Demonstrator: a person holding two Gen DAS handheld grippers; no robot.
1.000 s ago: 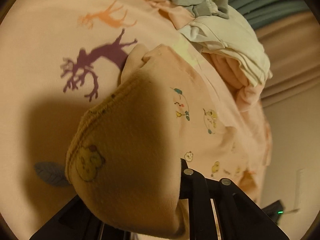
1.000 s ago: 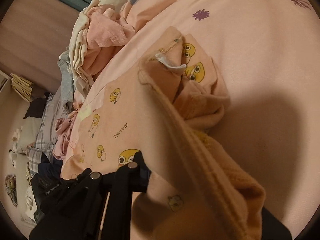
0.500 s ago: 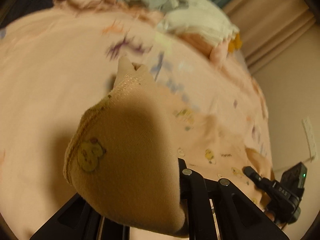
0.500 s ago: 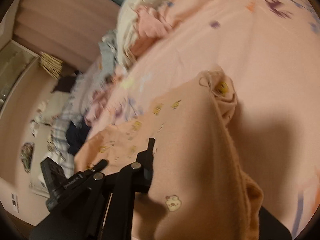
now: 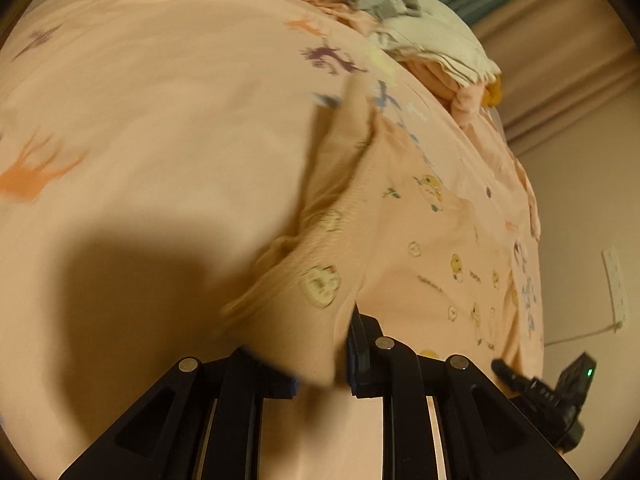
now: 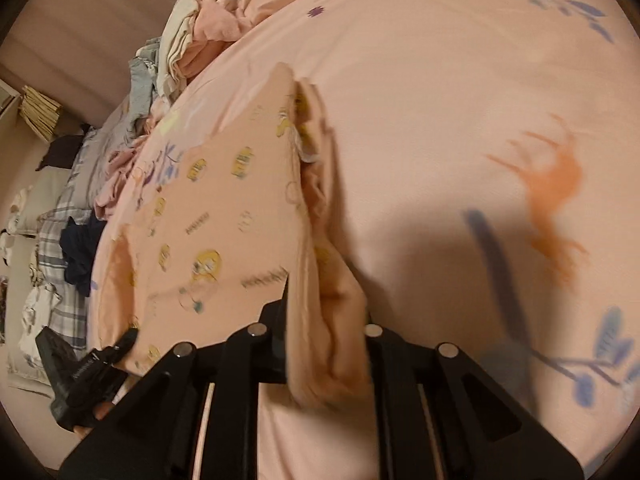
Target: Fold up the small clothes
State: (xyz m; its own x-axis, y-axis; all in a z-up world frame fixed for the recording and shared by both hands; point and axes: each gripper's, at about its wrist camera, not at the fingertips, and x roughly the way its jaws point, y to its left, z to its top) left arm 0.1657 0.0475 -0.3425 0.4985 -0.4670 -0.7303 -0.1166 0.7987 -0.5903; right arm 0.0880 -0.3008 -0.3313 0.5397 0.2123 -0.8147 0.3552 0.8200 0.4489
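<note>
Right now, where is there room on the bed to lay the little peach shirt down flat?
The bare pink bedspread left of the peach garment is free, out to the orange deer print. Along the bed's far edge it is crowded: a cream and grey clothes pile.

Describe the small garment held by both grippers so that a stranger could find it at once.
Start from the wide pink bedsheet printed with orange and purple deer. On it, nearest the cameras, lies the peach garment, one edge pinched in the jaws of both grippers. Unlike the clothes pile beyond, it carries small yellow cartoon chicks.
</note>
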